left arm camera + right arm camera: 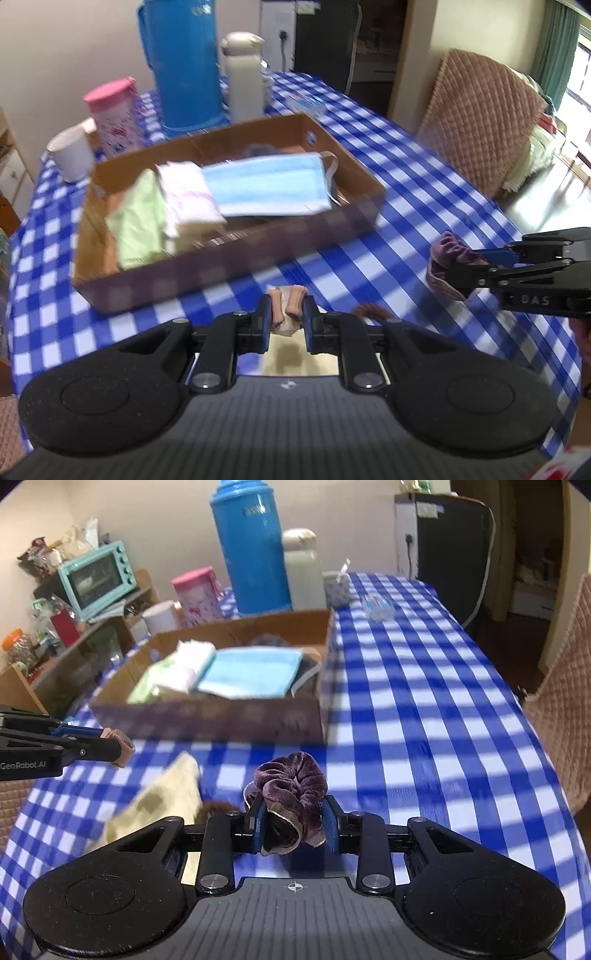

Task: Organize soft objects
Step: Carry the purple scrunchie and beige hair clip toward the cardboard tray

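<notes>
A purple scrunchie (291,786) is clamped in the right hand-held gripper (293,825), a pinkish sock (286,310) in the left hand-held gripper (286,325), both above the checked surface (424,709) near the cardboard box (229,258).

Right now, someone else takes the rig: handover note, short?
Left gripper: shut on a pinkish sock, held above the cloth.
Right gripper: shut on a purple scrunchie, also lifted.
Box: holds a blue mask, a green cloth and a white folded cloth, with something dark under the mask.
Still on the table: a cream cloth and a brown furry item beside it, mostly hidden.
Left to do: drop sock and scrunchie into the box, then probably fetch the cream cloth and the brown item.
</notes>
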Available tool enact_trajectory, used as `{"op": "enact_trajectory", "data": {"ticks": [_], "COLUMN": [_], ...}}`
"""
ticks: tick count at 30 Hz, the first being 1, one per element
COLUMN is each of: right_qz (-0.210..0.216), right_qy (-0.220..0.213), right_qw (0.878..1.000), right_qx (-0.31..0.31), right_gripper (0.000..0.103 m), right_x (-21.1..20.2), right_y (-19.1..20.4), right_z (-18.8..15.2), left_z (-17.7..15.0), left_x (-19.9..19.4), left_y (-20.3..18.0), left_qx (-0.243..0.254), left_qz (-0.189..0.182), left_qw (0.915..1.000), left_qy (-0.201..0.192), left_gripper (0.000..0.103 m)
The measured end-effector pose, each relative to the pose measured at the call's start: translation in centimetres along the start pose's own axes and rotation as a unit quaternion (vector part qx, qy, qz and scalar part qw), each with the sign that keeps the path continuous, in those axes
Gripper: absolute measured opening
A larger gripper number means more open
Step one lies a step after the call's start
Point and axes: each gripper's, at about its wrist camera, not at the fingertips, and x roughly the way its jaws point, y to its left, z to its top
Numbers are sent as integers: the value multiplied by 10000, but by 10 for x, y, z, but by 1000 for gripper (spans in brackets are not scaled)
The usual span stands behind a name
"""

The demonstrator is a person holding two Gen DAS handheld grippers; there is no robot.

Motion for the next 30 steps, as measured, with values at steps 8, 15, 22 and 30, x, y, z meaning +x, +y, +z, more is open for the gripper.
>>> {"op": "enact_trajectory", "data": {"ticks": [8,15,22,30], "right_qz": [135,182,171,13], "right_qy": [-482,-727,-651,-523], "right_qw": [9984,9967,9975,9985], "right_qx": [-252,-315,-203,-140], "right_gripper": [32,32,32,32], "right_x": [16,51,89,120], "right_y": [5,3,-5,-16], "right_z": [60,113,145,159], "left_z": [35,75,110,129], "left_x": [-3,15,53,102], "left_y": [42,83,122,151], "left_qx": [-111,-133,-201,-168], "left_qz": [508,961,1216,1381], "left_qw": [9980,9940,9914,9900], "left_qy": [-365,-507,-444,-232], "left_gripper": [16,16,17,22]}}
